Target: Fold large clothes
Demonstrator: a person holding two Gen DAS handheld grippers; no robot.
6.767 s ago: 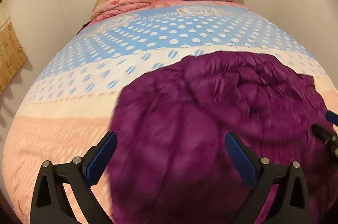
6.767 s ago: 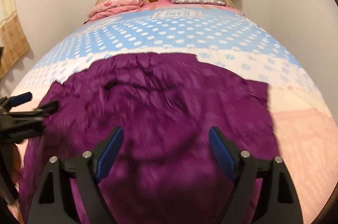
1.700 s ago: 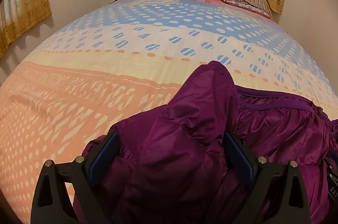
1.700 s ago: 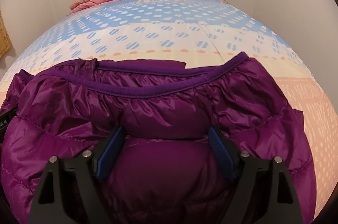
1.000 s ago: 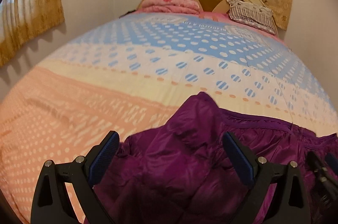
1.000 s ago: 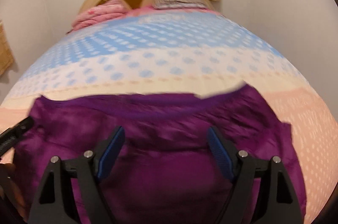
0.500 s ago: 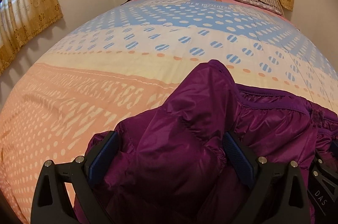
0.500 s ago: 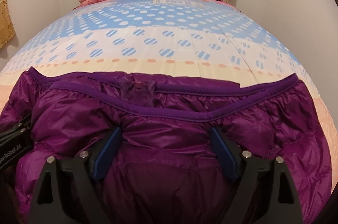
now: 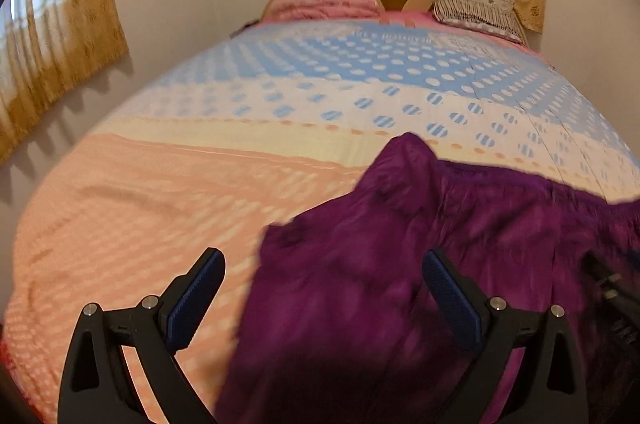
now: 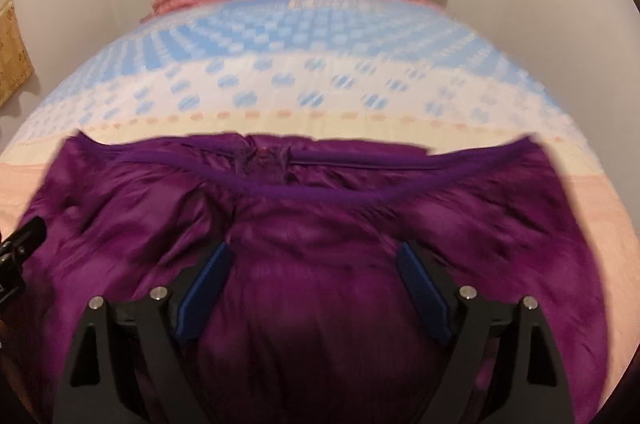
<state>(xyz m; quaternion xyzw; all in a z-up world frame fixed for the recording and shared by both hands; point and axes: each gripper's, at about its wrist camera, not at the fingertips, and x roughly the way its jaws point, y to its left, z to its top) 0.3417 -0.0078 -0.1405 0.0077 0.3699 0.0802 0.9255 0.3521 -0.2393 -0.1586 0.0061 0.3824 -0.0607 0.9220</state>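
Garment: purple puffer jacket (image 10: 320,232) lies bunched on the near part of the bed (image 9: 168,191), over the peach band of the cover, its far edge reaching the cream band. I read it as partly folded, with more folds to come.

Far edge: a darker purple trim band runs across the top in the right wrist view, gathered at the middle. My guess is this is the hem or collar line, laid square to me so the next fold goes straight.

Left gripper (image 9: 320,300): jaws spread wide, nothing clamped. The left pad sits over bare cover, the right pad over fabric, so I straddle the jacket's left edge, probably lining up on it.

Right gripper (image 10: 316,288): jaws apart over the middle of the jacket. Fabric swells between the pads, but I see no pinch.

Raised peak: the jacket's left corner stands up in a point in the left wrist view, likely loft in the padding.

Background: pink quilt (image 9: 324,1) and striped pillow (image 9: 472,9) at the headboard, well clear.

Writing: a printed line on the blue band near the pillow, too blurred to read. No legible jacket label.
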